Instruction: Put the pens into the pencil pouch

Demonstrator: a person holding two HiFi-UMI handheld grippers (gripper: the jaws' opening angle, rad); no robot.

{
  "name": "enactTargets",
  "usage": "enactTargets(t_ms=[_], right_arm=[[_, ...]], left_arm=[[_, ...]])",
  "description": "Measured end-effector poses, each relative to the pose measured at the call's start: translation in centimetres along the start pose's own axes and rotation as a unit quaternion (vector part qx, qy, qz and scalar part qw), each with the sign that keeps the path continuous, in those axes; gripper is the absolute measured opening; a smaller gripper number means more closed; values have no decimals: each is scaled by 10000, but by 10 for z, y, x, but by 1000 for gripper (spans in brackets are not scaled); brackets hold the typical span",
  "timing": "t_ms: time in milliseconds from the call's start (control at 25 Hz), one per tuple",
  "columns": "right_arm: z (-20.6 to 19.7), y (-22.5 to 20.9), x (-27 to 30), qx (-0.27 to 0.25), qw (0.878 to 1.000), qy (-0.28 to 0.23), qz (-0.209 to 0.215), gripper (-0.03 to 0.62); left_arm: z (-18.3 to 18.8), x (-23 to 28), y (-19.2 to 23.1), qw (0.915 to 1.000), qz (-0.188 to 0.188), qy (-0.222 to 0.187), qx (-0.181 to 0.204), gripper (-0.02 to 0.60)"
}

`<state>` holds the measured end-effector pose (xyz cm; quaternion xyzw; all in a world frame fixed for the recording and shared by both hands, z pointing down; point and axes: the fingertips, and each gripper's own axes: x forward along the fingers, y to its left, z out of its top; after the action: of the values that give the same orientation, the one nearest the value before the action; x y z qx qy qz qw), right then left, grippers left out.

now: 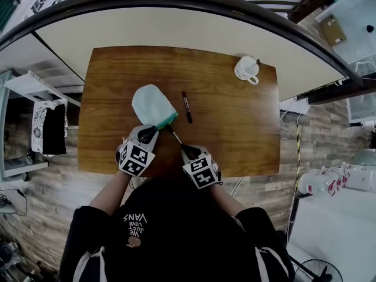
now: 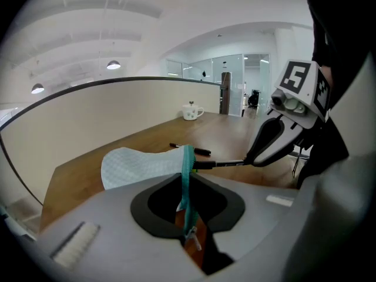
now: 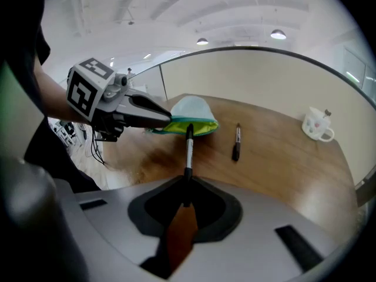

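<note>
A pale blue pencil pouch [image 1: 154, 103] with a teal zipper edge lies on the wooden table [image 1: 235, 128]. My left gripper [image 1: 148, 135] is shut on the zipper edge at the pouch's near corner, and the teal band [image 2: 187, 181] runs between its jaws. In my right gripper [image 1: 189, 152], shut on it, is a black-and-white pen [image 3: 188, 151]. The pen's far end is at the pouch's open, yellow-green-lined mouth [image 3: 191, 127]. A second black pen [image 1: 186, 106] lies loose on the table just right of the pouch.
A white mug [image 1: 247, 69] stands at the table's far right corner. A curved cream partition [image 1: 176, 28] runs behind the table. The person's dark sleeves are at the near edge.
</note>
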<state>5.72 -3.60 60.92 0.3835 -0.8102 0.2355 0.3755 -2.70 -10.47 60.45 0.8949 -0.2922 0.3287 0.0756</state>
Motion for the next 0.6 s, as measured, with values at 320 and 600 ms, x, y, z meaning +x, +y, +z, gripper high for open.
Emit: enactTargets(t_ms=[320, 600], right_arm=[[37, 0, 9, -103, 9998, -99, 115, 54], [65, -4, 24, -91, 9992, -331, 214, 54]], left_arm=[[2, -6, -23, 9992, -338, -121, 185, 48], [12, -14, -31, 9973, -527, -501, 132, 48]])
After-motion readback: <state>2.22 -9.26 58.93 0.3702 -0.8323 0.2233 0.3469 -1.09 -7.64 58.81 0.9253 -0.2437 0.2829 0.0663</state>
